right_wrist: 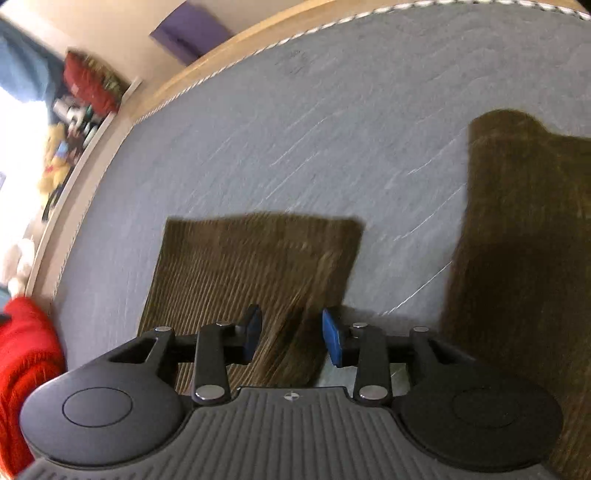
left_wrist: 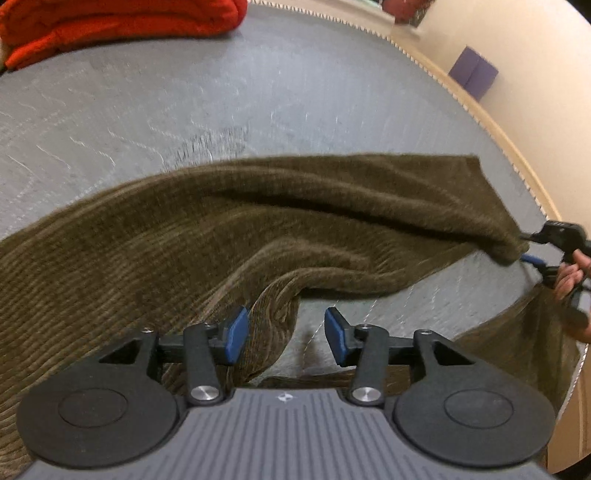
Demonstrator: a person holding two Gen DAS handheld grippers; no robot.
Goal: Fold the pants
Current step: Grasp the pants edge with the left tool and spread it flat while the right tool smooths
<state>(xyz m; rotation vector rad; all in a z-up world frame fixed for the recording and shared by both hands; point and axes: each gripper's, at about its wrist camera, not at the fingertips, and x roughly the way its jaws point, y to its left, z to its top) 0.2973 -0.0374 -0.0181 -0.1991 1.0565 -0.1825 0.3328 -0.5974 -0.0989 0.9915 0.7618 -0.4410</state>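
Olive-brown corduroy pants (left_wrist: 229, 229) lie spread on a grey quilted blanket (left_wrist: 147, 103). In the left wrist view my left gripper (left_wrist: 284, 336) is open, its blue pads just above a bunched fold of the pants. At the far right of that view my right gripper (left_wrist: 526, 249) sits at a lifted corner of a pant leg. In the right wrist view my right gripper (right_wrist: 290, 338) has its jaws apart over one flat pant leg (right_wrist: 255, 277). The other leg (right_wrist: 524, 240) lies to the right.
A red knitted blanket (left_wrist: 110, 26) lies at the far left edge of the surface and shows in the right wrist view (right_wrist: 26, 369). A wooden border (left_wrist: 491, 125) rims the surface. A purple box (left_wrist: 474, 72) stands by the wall.
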